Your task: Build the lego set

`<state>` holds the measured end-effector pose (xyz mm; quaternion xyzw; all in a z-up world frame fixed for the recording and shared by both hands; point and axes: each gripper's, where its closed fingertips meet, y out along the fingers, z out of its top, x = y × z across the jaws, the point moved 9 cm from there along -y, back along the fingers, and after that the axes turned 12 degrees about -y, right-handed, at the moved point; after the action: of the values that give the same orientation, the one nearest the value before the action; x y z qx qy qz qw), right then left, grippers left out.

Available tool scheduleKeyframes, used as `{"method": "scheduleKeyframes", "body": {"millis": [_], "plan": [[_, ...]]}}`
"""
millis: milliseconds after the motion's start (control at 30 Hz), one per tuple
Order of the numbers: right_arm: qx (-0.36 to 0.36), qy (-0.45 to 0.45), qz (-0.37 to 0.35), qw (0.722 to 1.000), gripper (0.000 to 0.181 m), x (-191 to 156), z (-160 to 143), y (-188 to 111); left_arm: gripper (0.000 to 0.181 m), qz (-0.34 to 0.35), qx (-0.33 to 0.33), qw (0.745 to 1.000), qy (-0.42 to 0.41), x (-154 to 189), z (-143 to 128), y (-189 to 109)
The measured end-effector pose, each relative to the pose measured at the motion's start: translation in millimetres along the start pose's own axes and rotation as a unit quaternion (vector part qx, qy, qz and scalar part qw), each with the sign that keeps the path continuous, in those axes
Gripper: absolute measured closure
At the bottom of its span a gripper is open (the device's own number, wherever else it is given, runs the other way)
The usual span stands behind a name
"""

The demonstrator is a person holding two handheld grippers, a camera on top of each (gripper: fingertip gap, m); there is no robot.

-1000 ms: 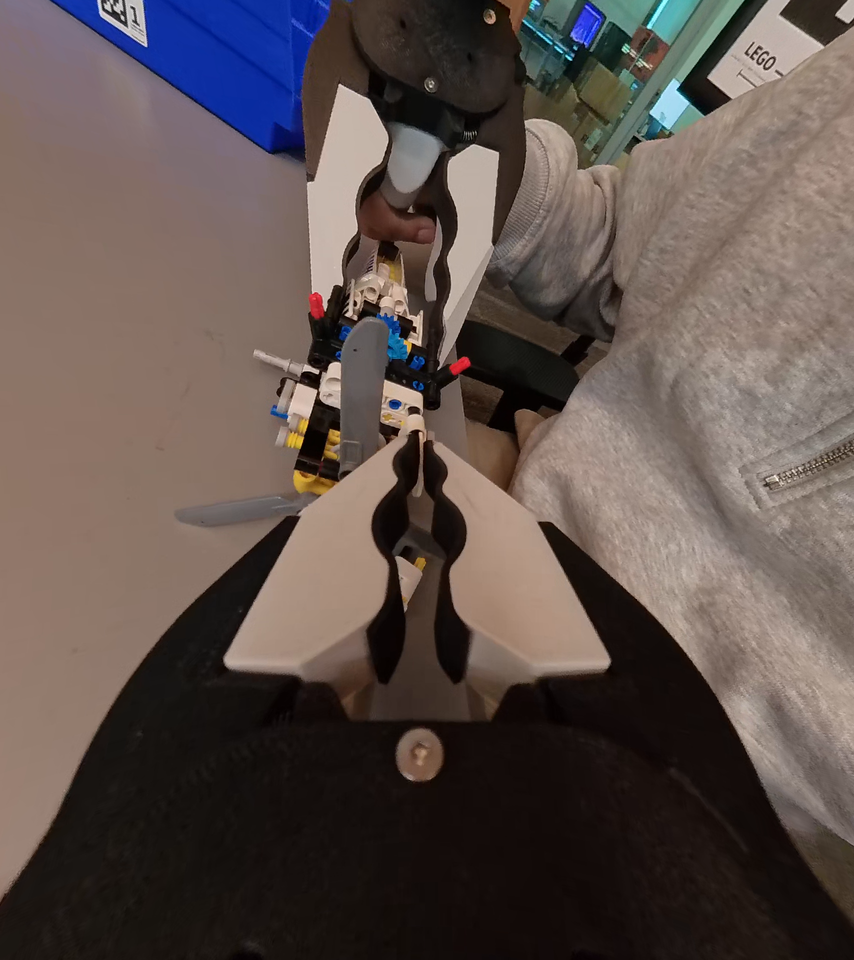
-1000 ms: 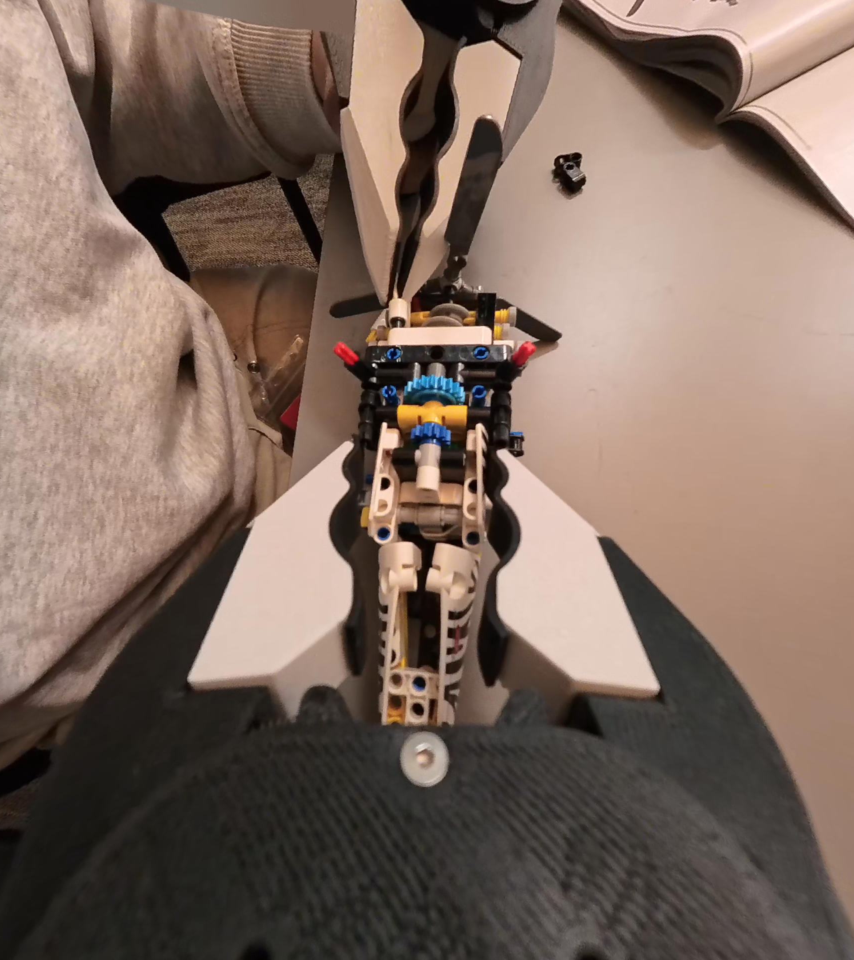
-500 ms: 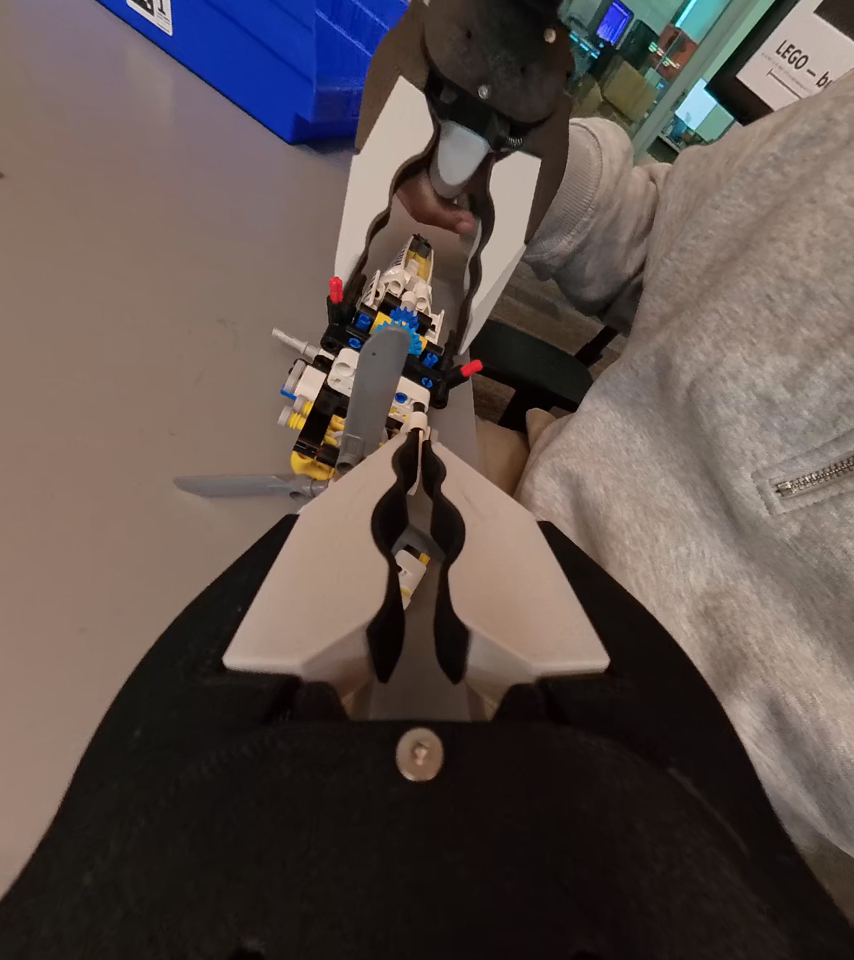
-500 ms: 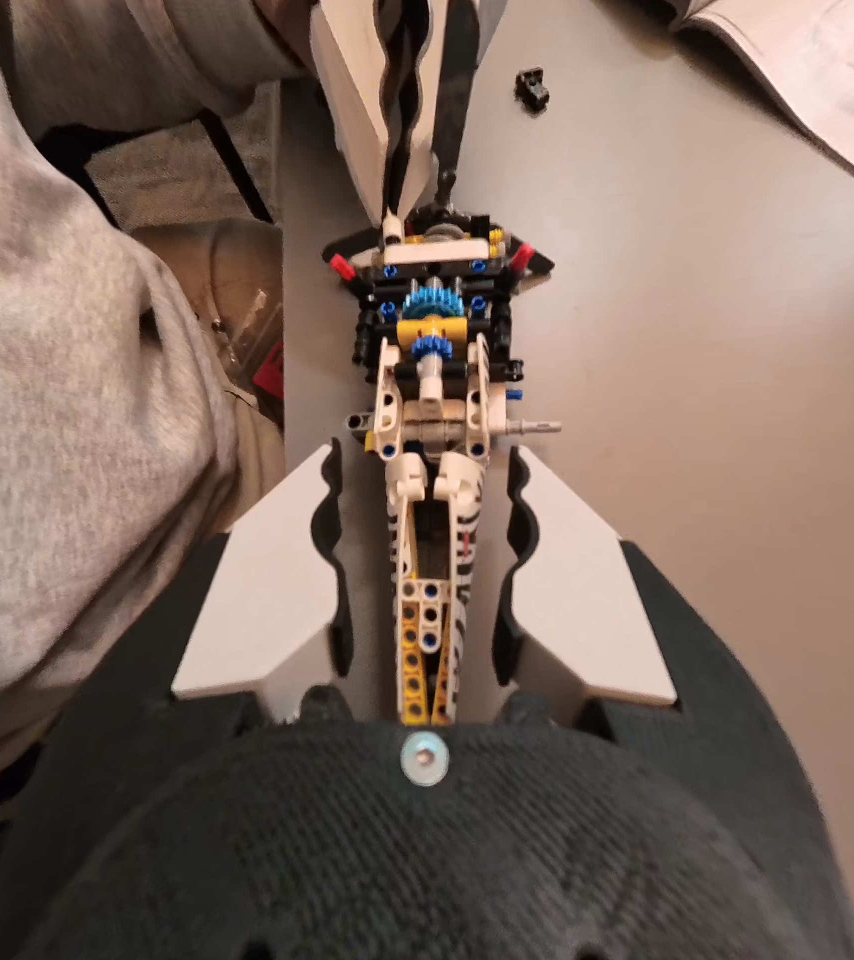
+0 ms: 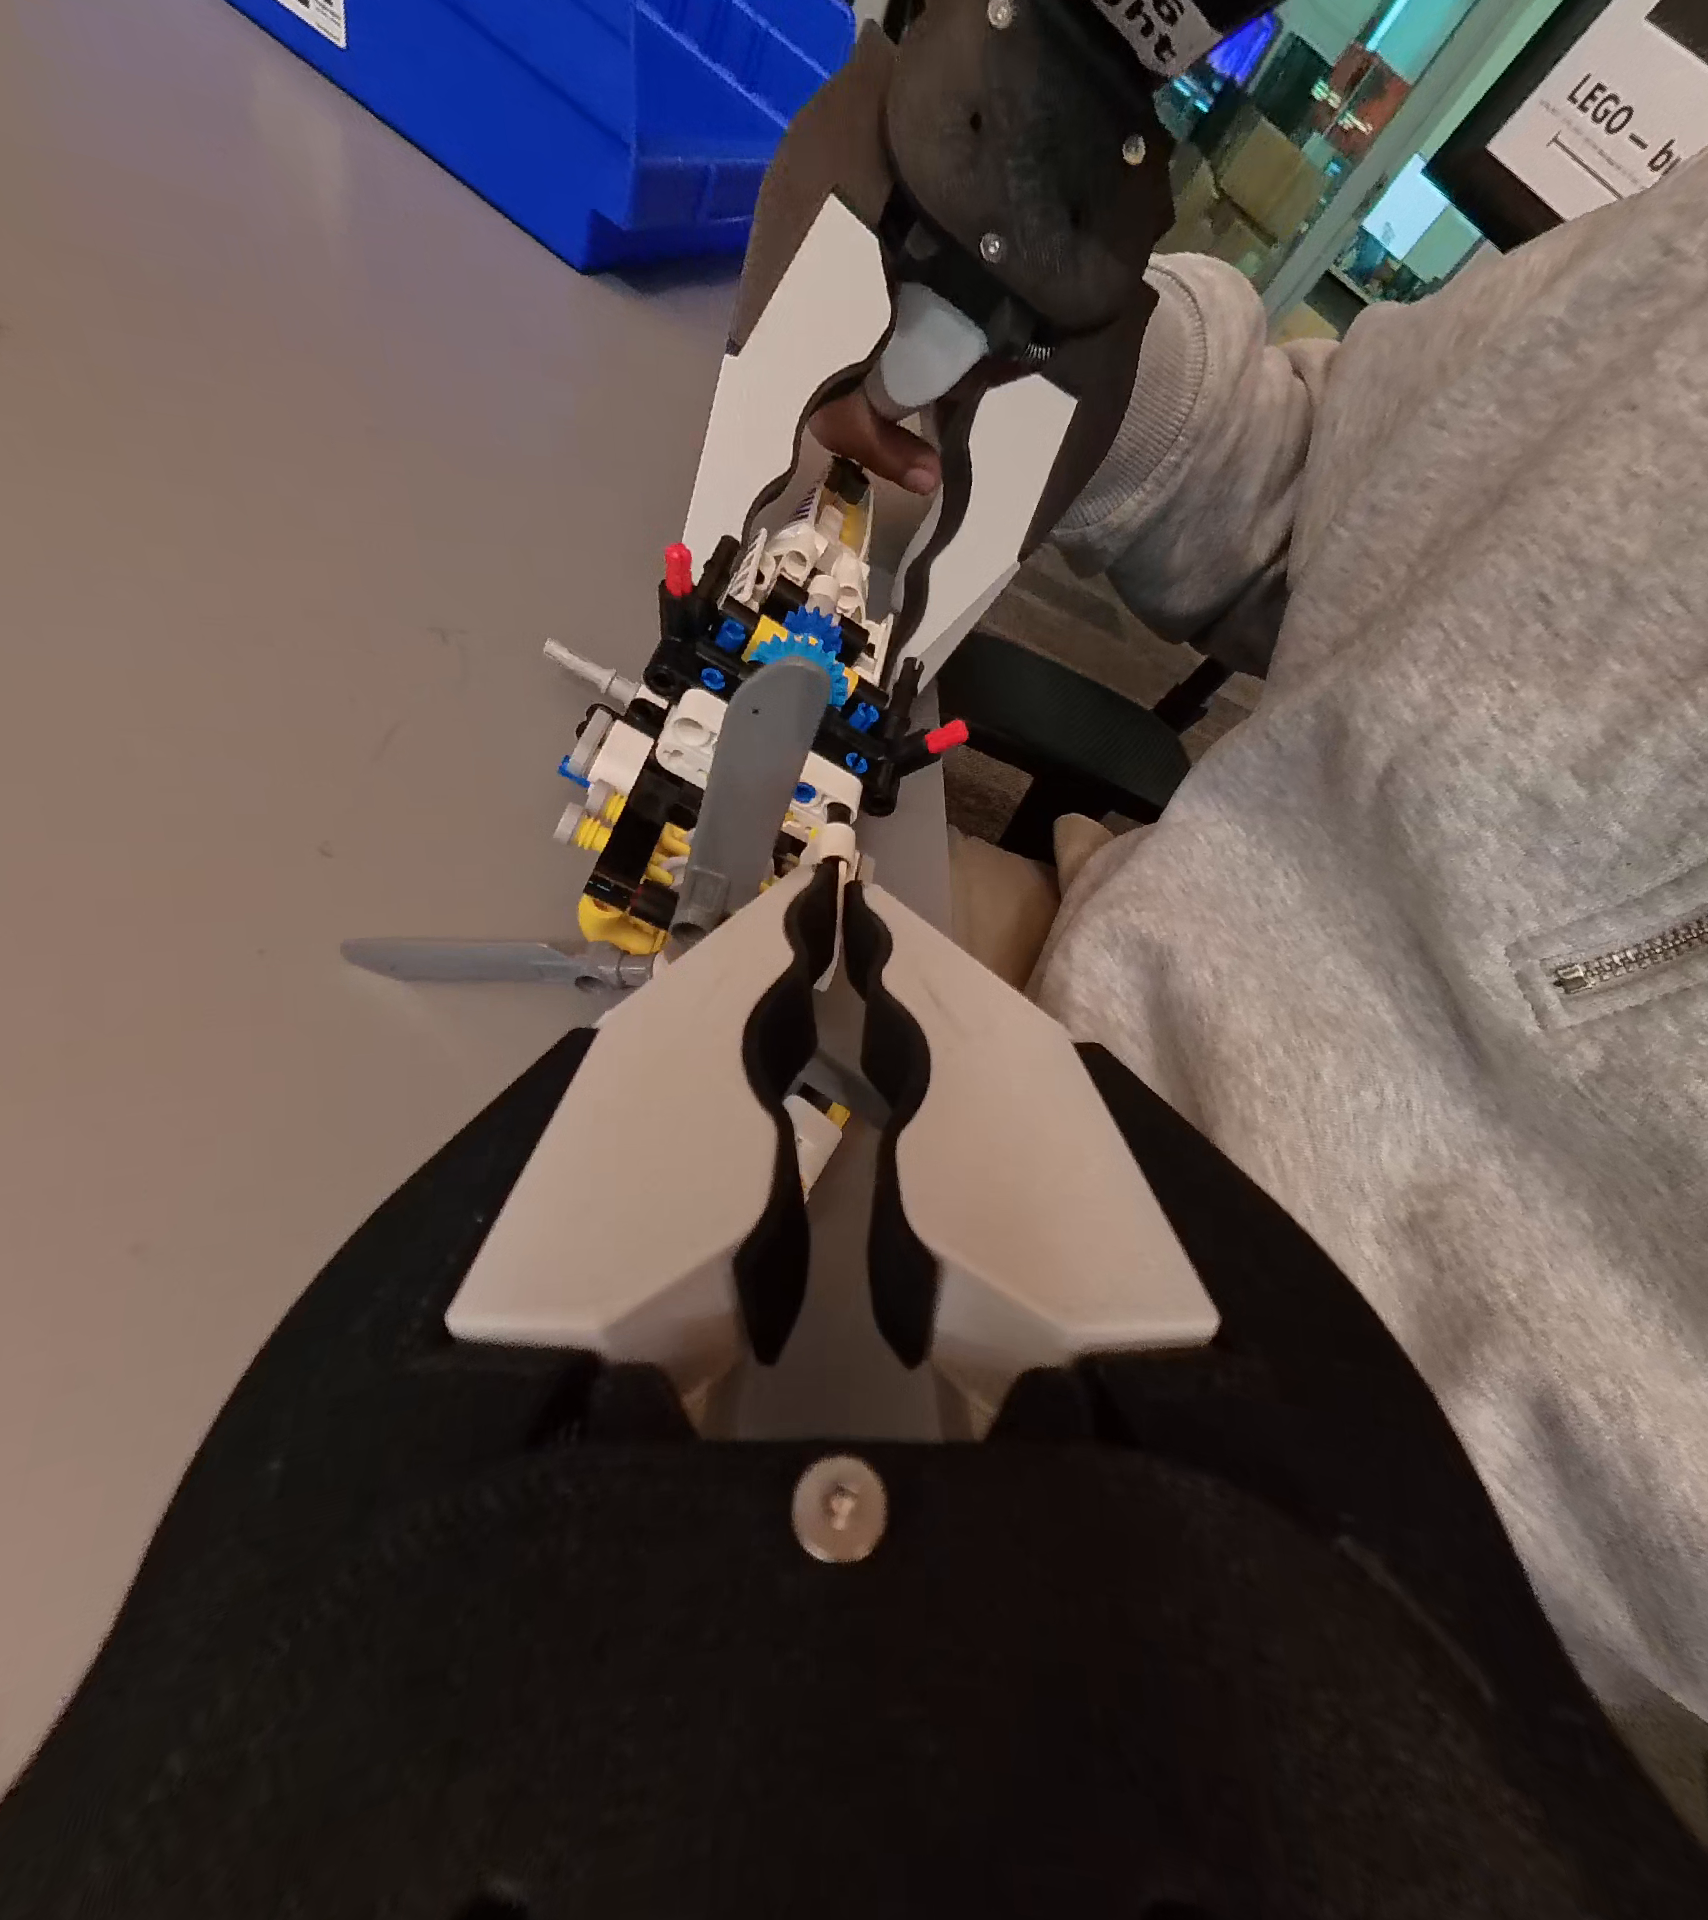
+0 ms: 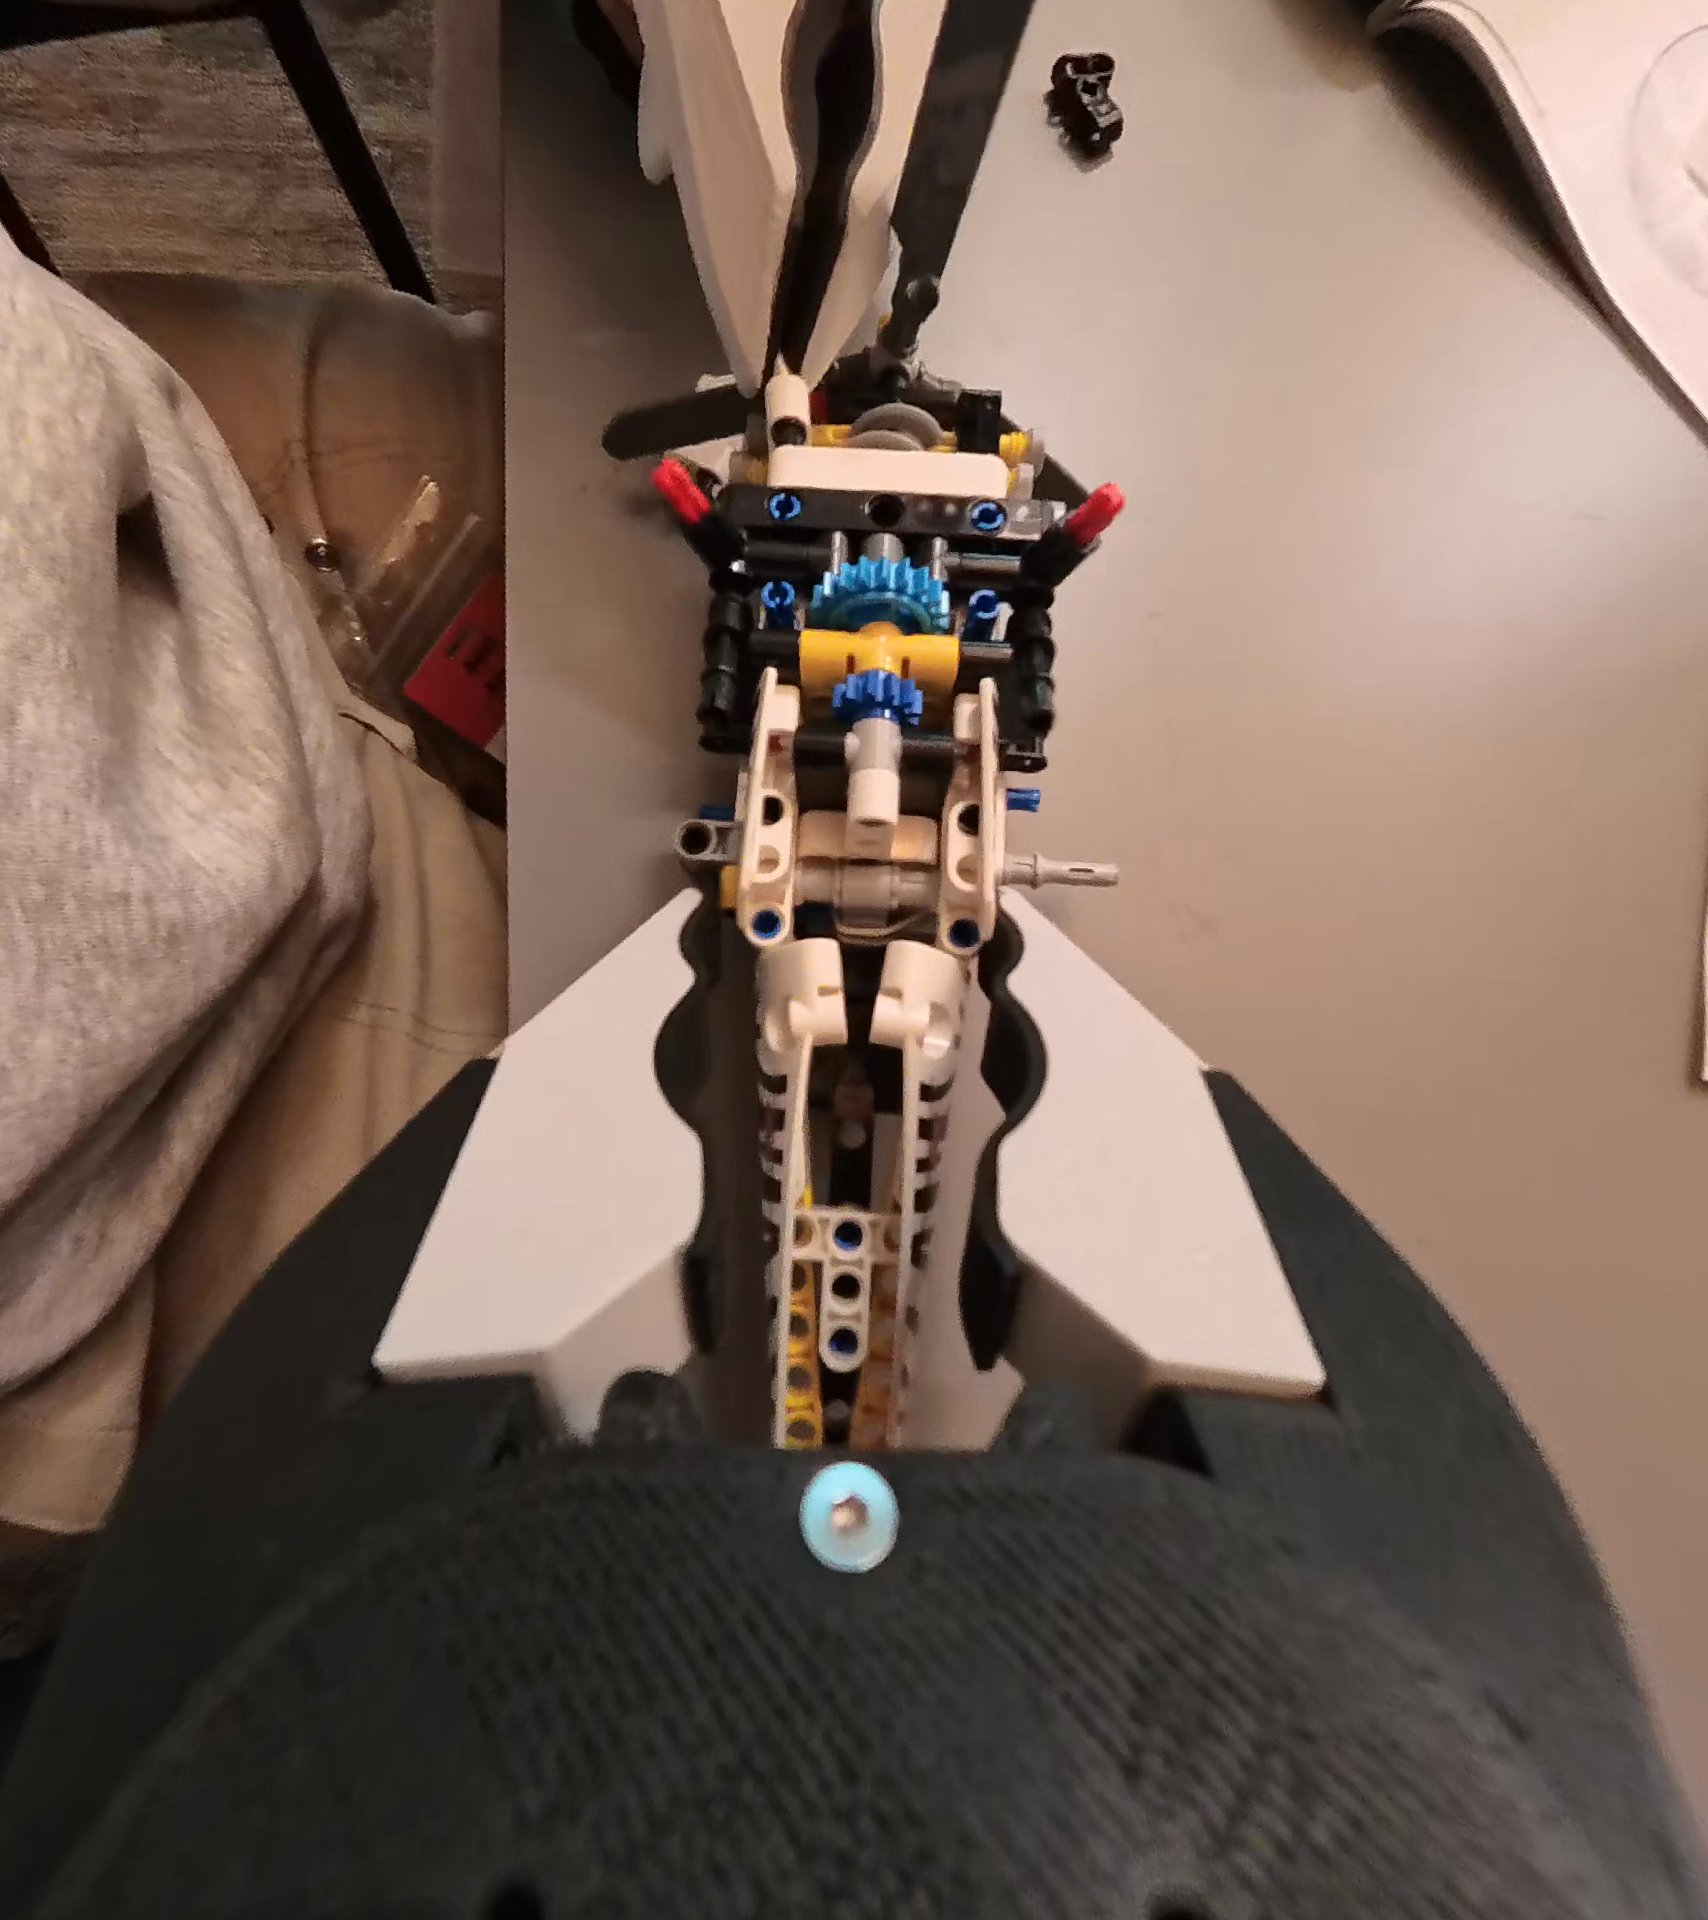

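A white, black and yellow lego helicopter model [image 6: 871, 790] on the grey table [image 6: 1349, 727] is flanked by the spread right gripper [image 6: 845, 935], its small white pin [image 5: 835, 837] pinched by the left gripper [image 5: 837, 883]; at 11 o'clock a labelled blue plastic bin [image 5: 559, 94] is seen.

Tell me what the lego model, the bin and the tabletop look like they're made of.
Lego model: hard moulded plastic, glossy studs and gears. Bin: probably rigid plastic, uniform blue with a slight sheen. Tabletop: smooth matte grey, possibly laminate; material unclear.
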<state>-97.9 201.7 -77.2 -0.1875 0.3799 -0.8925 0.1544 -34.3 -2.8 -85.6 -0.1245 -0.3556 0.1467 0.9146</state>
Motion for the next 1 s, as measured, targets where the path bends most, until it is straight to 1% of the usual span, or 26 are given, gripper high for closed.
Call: {"method": "scheduleKeyframes", "body": {"millis": [167,400,433,467,500,667,733,1000], "plan": [[-0.006,-0.005,0.007,1.0,0.133,1,1,0,0.181,0.007,-0.003,1.0,0.002,1,-1,0],[-0.016,-0.01,0.002,1.0,0.13,-1,0,-1,0.181,0.009,0.0,1.0,-0.002,0,-1,-1],[-0.023,-0.008,-0.003,1.0,0.125,0,-2,-3,0.181,0.009,0.001,1.0,-0.002,0,-1,-1],[-0.032,-0.004,-0.007,0.999,0.117,1,-5,-4,0.181,0.009,0.001,1.0,-0.003,0,-1,-1],[-0.039,0.002,-0.005,0.999,0.117,1,-8,-6,0.181,0.009,0.001,1.0,-0.003,0,-1,-1],[-0.047,0.018,0.002,0.999,0.132,-3,-17,-9,0.181,0.006,0.0,1.0,-0.008,-1,-1,-1],[-0.052,0.01,0.002,0.999,0.141,-5,-16,-6,0.181,0.006,-0.003,1.0,-0.008,-1,-1,0],[-0.059,0.005,0.014,0.998,0.144,-2,-15,-3,0.181,0.007,-0.005,1.0,-0.006,0,-1,1]]}}
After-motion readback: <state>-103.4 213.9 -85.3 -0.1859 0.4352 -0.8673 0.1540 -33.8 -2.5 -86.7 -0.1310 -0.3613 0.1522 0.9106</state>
